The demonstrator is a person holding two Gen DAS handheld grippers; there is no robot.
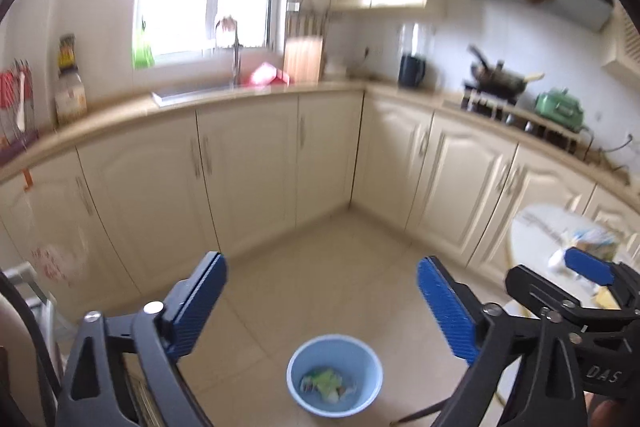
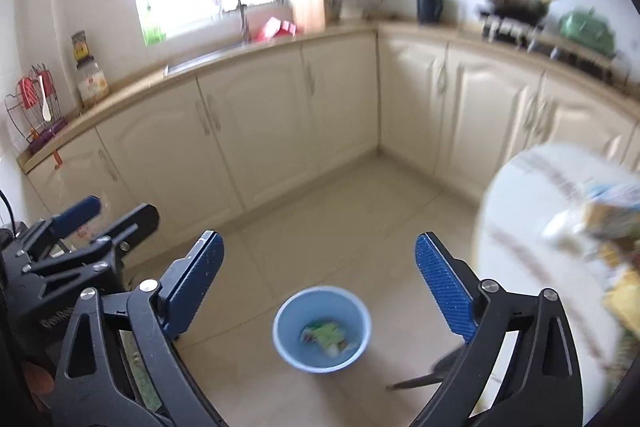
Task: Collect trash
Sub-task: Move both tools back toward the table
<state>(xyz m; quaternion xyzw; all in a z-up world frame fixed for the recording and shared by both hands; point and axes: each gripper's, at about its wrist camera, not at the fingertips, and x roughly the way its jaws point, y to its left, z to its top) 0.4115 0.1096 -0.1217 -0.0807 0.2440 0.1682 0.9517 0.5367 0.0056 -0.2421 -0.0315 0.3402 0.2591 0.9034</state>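
Left gripper (image 1: 320, 303): jaws wide apart, nothing between them. Right gripper (image 2: 320, 283): likewise spread wide, empty. Below and ahead of both, on the tiled floor (image 1: 320, 247): 1 blue trash bin (image 1: 334, 375) holding green and pale scraps (image 1: 326, 383). Right of the grippers: round white table (image 2: 528, 227) with blurred packaging. Beyond: cream cabinets (image 1: 248, 155).

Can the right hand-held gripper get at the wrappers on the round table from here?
Probably yes. The right hand-held gripper is open and empty, and the wrappers lie near the table's edge, just to its right, with nothing between.
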